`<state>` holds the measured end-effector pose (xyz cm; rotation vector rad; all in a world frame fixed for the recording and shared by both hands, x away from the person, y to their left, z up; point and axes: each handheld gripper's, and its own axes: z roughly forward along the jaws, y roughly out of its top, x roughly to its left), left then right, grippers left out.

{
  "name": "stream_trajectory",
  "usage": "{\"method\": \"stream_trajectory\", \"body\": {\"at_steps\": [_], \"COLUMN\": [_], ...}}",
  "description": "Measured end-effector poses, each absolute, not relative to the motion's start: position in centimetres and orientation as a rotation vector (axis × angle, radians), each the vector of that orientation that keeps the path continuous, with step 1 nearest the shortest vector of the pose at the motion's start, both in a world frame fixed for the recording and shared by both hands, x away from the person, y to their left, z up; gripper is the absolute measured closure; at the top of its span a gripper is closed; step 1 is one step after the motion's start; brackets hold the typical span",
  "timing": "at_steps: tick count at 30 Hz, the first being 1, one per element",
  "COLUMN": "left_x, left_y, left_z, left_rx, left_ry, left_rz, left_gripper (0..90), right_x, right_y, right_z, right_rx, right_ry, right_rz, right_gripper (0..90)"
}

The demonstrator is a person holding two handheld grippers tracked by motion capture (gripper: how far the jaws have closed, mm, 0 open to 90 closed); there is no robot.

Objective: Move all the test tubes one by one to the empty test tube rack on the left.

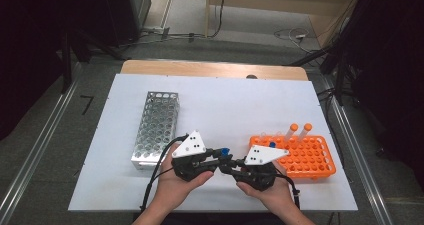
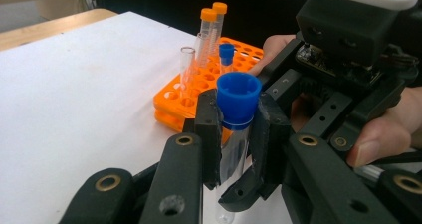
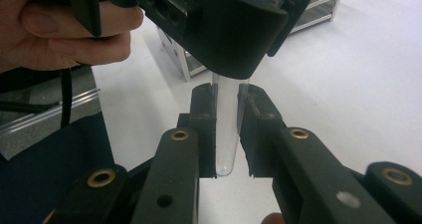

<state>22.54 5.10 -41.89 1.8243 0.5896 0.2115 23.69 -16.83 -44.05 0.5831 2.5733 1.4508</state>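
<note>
both grippers meet near the front of the white counter (image 1: 215, 105), just left of the orange rack (image 1: 305, 157), w/ one clear tube held between them. left gripper (image 1: 216, 154) comes in from the left, right gripper (image 1: 231, 164) from the right, tips almost touching in the high view.

left gripper view: left jaws are closed on the tube (image 2: 234, 144) right below its blue cap (image 2: 239, 98); pads press the clear wall on both sides, cap sits proud above them. tube stands roughly upright, its rounded bottom hanging below the jaws. right gripper's black body and the hand on it (image 2: 383, 129) are close behind, to the right.

right gripper view: right jaws are clamped on the lower part of the same tube, rounded tip poking out just under the pads. the left gripper's black body sits directly over it, hiding the cap end. so tube is off the counter, gripped at two heights: left up by the cap, right lower down.

orange rack sits at the right front of the counter. it holds two tall tubes w/ orange caps (image 2: 213, 22) at its far side, a blue-capped tube (image 2: 226, 52) and an open clear tube (image 2: 187, 67) w/o a cap nearer the left edge.

metal rack (image 1: 155, 127) lies well apart on the left of the counter; can't tell if anything's in its holes.
</note>
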Motion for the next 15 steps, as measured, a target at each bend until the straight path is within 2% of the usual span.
{"method": "stream_trajectory", "body": {"at_steps": [5, 6, 7, 15], "left_x": [22.6, 22.6, 22.7, 23.4], "left_y": [5.3, 5.4, 5.7, 7.7], "left_z": [-41.7, -41.6, -41.5, -40.9], "left_rx": [1.805, 1.803, 1.791, 1.766], "left_ry": [0.589, 0.595, 0.603, 0.648], "left_rz": [0.212, 0.217, 0.223, 0.262], "left_gripper": [76.9, 76.9, 76.9, 77.0], "right_x": [23.8, 23.8, 23.8, 24.0], "right_y": [-17.0, -17.3, -17.4, -19.5], "right_z": [-44.0, -43.8, -43.7, -42.8], "right_rx": [0.582, 0.581, 0.584, 0.658], "right_ry": [2.572, 2.566, 2.559, 2.489], "right_rz": [1.491, 1.503, 1.501, 1.529], "right_gripper": [71.9, 62.5, 57.5, 21.6]}}
